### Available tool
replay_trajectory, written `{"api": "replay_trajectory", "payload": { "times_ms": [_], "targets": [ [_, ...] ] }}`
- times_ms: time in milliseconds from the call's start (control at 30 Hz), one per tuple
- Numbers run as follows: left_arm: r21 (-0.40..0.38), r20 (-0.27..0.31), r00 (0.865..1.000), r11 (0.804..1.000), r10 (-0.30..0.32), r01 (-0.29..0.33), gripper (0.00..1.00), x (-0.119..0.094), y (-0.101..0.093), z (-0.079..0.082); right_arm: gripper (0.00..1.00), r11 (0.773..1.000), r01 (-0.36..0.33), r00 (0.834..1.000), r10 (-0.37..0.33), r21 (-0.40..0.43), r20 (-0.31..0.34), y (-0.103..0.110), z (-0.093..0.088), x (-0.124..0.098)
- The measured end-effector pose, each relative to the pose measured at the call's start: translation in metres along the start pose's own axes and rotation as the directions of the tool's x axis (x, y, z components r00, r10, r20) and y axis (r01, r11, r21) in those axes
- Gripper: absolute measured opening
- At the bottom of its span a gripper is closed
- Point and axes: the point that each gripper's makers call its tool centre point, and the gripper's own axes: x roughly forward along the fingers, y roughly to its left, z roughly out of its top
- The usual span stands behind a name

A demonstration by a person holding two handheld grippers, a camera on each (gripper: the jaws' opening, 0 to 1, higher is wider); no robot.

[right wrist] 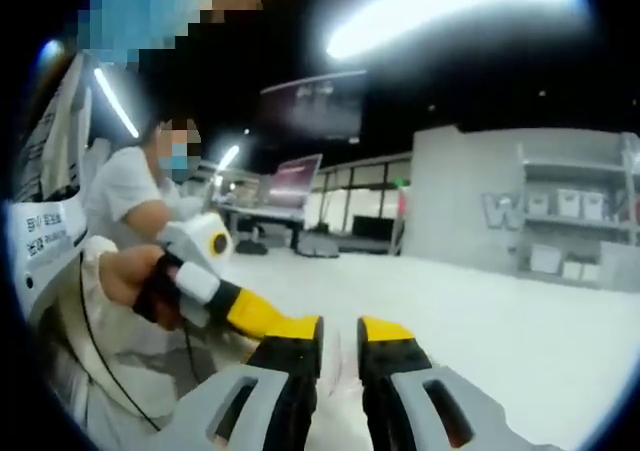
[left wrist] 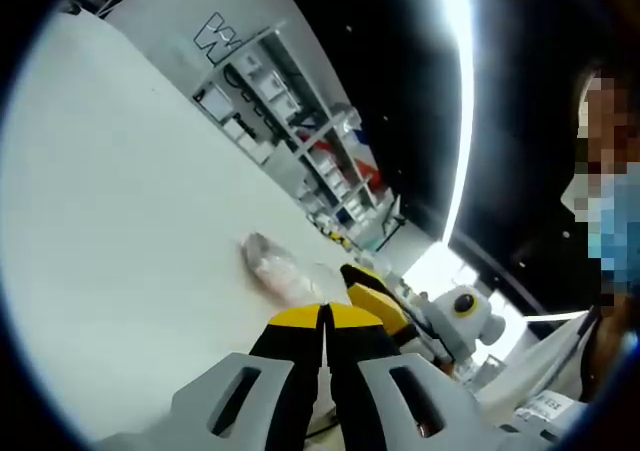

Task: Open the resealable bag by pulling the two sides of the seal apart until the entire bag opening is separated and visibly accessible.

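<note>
Left tongs (left wrist: 326, 316) closed, right tongs (right wrist: 340, 333) parted.

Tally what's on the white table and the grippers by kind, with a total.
Bag, clear, lying on the table: 1
Grippers: 2, the left gripper with its jaws together, the right gripper with a gap between its jaws
Total: 3

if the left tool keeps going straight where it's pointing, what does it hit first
Probably the clear resealable bag on the white table, just ahead of the left tool; depth is hard to judge.
</note>
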Motion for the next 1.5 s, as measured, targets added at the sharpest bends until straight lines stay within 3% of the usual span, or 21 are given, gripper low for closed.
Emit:
{"api": "replay_trajectory", "payload": {
  "times_ms": [167, 767, 1500],
  "targets": [
    [0.003, 0.002, 1.000, 1.000, 0.000, 0.000, 0.00, 0.000, 0.000, 0.000, 0.09, 1.000, 0.004, 0.999, -0.005, -0.014, -0.034, -0.001, -0.008, 0.001],
    [0.010, -0.005, 1.000, 1.000, 0.001, -0.001, 0.00, 0.000, 0.000, 0.000, 0.01, 1.000, -0.001, 0.998, 0.000, -0.016, -0.066, 0.000, -0.014, 0.001],
    [0.029, 0.012, 1.000, 1.000, -0.002, 0.002, 0.01, 0.000, -0.001, 0.000, 0.00, 0.999, 0.031, 0.998, -0.029, 0.025, -0.056, -0.008, -0.014, -0.001]
  ]
}}
